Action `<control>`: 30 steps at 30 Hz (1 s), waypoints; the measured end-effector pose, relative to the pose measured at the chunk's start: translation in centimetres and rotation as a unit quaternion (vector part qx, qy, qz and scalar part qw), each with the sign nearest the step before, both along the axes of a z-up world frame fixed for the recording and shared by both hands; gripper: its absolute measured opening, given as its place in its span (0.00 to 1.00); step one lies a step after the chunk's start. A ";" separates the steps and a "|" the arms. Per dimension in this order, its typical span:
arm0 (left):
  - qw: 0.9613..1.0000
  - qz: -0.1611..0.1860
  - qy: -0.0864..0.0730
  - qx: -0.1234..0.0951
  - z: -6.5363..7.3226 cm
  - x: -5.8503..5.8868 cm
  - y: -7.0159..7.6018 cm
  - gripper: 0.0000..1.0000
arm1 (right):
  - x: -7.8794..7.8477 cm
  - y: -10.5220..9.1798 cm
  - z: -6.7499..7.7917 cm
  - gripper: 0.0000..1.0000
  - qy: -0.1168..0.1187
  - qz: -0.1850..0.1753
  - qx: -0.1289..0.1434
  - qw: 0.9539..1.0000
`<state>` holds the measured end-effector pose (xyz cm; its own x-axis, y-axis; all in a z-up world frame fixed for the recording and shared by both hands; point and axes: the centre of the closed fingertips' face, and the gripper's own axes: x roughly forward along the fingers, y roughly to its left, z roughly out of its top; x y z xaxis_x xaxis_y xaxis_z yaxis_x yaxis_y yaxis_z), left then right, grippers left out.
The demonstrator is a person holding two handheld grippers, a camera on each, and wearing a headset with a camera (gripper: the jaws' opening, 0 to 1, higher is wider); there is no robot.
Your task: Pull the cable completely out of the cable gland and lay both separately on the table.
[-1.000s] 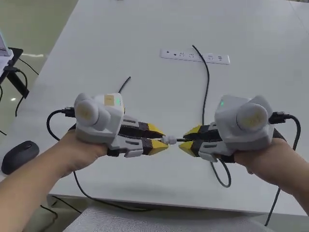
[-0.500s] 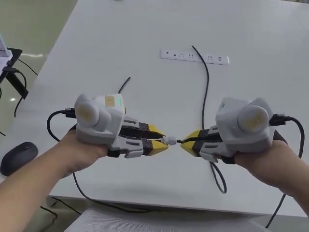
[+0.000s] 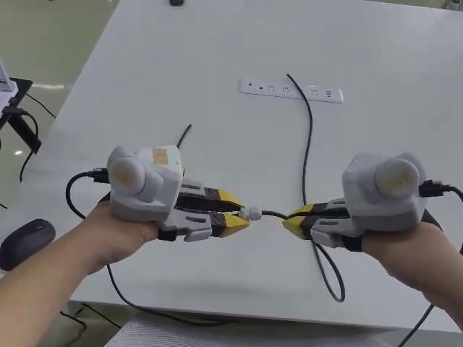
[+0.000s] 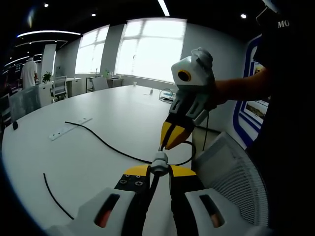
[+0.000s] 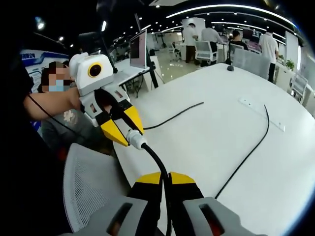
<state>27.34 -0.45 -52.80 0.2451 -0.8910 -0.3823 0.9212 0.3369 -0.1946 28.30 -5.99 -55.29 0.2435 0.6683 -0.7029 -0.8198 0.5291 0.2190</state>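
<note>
Your left gripper (image 3: 240, 219) is clamped on the white cable gland (image 3: 253, 213), held above the table (image 3: 181, 87) near its front edge. Your right gripper (image 3: 291, 215) pinches the black cable (image 3: 273, 214) just beside it. The cable runs straight between the two tips (a short bare stretch shows) — so the pull goes rightward, along that axis — away from the gland.

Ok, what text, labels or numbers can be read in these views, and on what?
"MO": white letters, cut off at the edge, on a dark surface in the left gripper view.
Poster on the wall: print too blurred to read.
Power strip: markings too small to read.
</note>
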 end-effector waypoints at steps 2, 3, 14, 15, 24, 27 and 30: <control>1.000 0.001 0.000 0.000 0.0 0.0 0.0 0.15 | 0.1 -0.4 -0.1 0.00 0.002 -0.007 -0.002 1.000; 1.000 0.001 0.001 0.000 0.0 0.0 0.0 0.15 | 0.1 -0.6 -0.2 0.00 0.005 -0.011 -0.003 1.000; 1.000 0.000 0.006 0.003 -0.3 -0.3 -0.2 0.15 | 0.5 -3.5 -2.5 0.00 0.060 -0.096 0.006 0.994; 1.000 0.001 0.006 0.003 -0.3 -0.3 -0.2 0.15 | 0.4 -3.6 -2.6 0.00 0.066 -0.101 0.007 0.993; 1.000 0.003 0.017 0.006 -0.7 -0.2 0.0 0.15 | -0.1 -3.1 -2.3 0.00 0.069 -0.078 0.009 0.995; 1.000 0.005 0.018 0.005 -0.6 0.0 0.1 0.15 | 0.1 -2.9 -1.9 0.01 0.054 -0.069 0.018 0.996; 1.000 0.005 0.020 0.005 -0.6 0.0 0.0 0.15 | 0.2 -2.5 -0.9 0.03 0.033 -0.051 0.033 0.998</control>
<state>27.38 -0.43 -53.41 0.2384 -0.8848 -0.4003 0.9094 0.3480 -0.2276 28.55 -8.47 -56.24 0.2673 0.6871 -0.6756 -0.7445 0.5924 0.3079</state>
